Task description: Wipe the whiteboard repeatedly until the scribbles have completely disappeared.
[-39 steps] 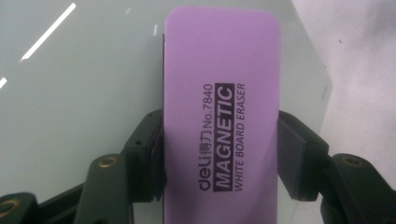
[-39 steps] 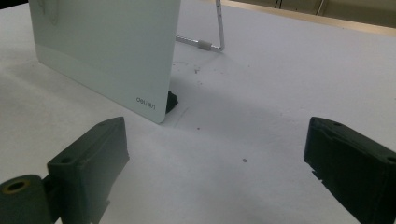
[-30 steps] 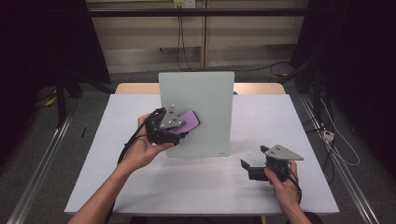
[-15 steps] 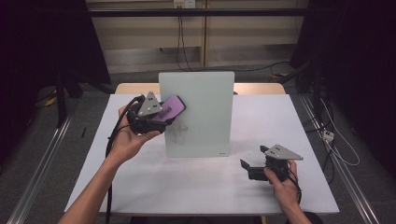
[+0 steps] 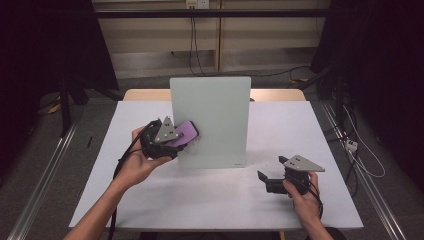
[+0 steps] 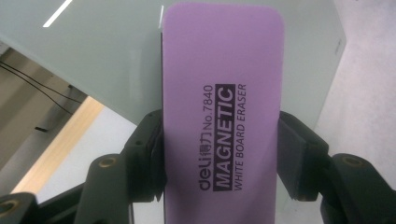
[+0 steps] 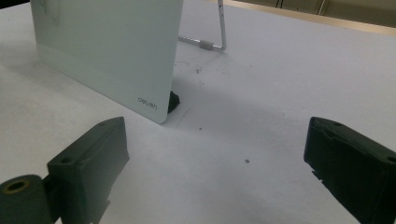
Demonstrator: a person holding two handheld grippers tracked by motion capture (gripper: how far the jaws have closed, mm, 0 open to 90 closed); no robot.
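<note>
Nearest to us, the right gripper (image 5: 274,176) rests low on the white desk (image 5: 215,200) in our right hand (image 5: 302,197), its jaws spread wide with nothing between them. Farther in and to the left, our left gripper (image 5: 186,136) pinches a purple magnetic whiteboard eraser (image 6: 222,107) by its long sides — the eraser's far end lies against the face of the upright glass whiteboard (image 5: 212,120). Behind the board, a wire stand (image 7: 219,35) props it on the desk — the board leans back slightly.
</note>
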